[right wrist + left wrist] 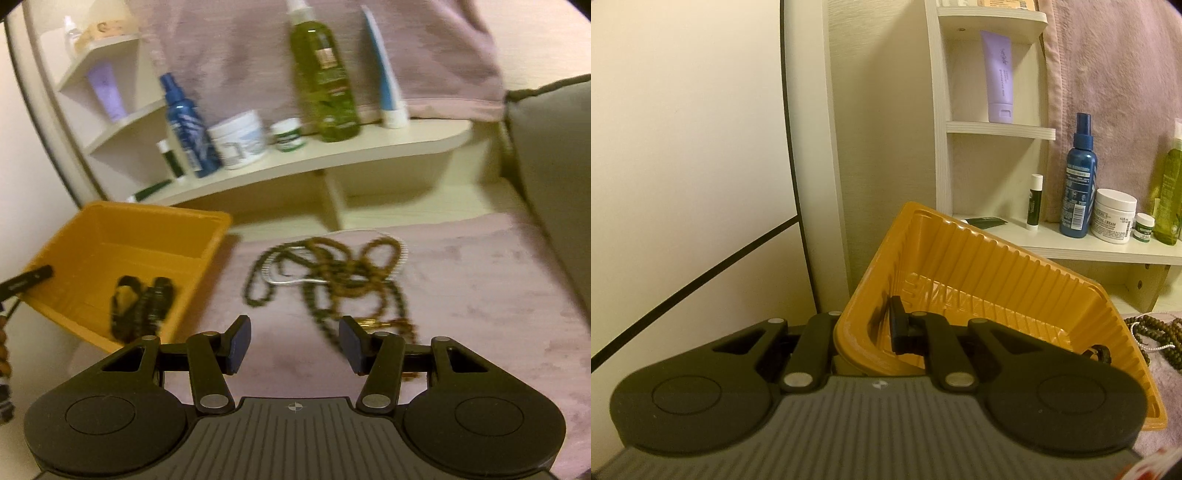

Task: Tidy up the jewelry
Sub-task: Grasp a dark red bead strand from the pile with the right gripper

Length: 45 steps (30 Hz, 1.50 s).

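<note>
Beaded necklaces (332, 273) are lying tangled on the pink cloth (480, 295), toward its far edge beneath the shelf (332, 155), with a pale coiled cord among the strands. Orange tray (960, 266) is sitting tilted at the cloth's left edge, one rim raised; dark bracelets (142, 306) are resting in its low corner. Left gripper (882, 325) is clamping the tray's near-left wall, one pad inside, one outside. Right gripper (293, 347) is hovering over the cloth's near edge, jaws standing apart with nothing between them, just short of the nearest strand. Bottles and jars are lining the shelf.
</note>
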Motion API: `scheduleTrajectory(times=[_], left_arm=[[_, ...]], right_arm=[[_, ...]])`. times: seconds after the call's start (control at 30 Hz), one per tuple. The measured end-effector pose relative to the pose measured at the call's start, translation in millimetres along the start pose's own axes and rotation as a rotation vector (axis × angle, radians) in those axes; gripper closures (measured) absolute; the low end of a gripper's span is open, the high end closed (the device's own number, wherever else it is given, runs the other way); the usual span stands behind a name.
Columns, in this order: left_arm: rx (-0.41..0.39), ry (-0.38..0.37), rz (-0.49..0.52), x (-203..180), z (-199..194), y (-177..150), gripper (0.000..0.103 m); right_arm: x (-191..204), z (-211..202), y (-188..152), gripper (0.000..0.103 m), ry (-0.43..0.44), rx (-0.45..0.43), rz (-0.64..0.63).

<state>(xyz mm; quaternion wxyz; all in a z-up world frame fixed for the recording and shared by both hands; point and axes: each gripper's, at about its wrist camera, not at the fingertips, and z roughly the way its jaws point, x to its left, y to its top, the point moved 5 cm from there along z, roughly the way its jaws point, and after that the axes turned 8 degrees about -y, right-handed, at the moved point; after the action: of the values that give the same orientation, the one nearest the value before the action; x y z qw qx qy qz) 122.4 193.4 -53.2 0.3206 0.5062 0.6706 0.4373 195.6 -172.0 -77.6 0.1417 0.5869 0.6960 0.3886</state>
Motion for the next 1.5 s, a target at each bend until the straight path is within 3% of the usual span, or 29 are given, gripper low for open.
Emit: scheduleTrajectory(times=[0.43,0.8,1.0,1.2,1.5], left_arm=[[0.0,0.0,0.001,0,0,0,0.092],[0.0,0.0,0.002,0,0,0,0.092],[0.001,0.0,0.003,0,0,0,0.092],[0.001,0.001,0.004,0,1,0,0.092],[0.001,0.001,0.005,0,1,1,0.092]], right_arm=[[-44,10,-10,0.05,-0.121,0.033,-0.065],[-45,16,-27,0.051,-0.165,0.056,-0.244],[-43,22,-27,0.066,-0.174,0.034,-0.314],[-39,28,-24,0.091,-0.162,0.029,-0.312],[-39,22,-24,0.092,-0.165,0.029,-0.297]])
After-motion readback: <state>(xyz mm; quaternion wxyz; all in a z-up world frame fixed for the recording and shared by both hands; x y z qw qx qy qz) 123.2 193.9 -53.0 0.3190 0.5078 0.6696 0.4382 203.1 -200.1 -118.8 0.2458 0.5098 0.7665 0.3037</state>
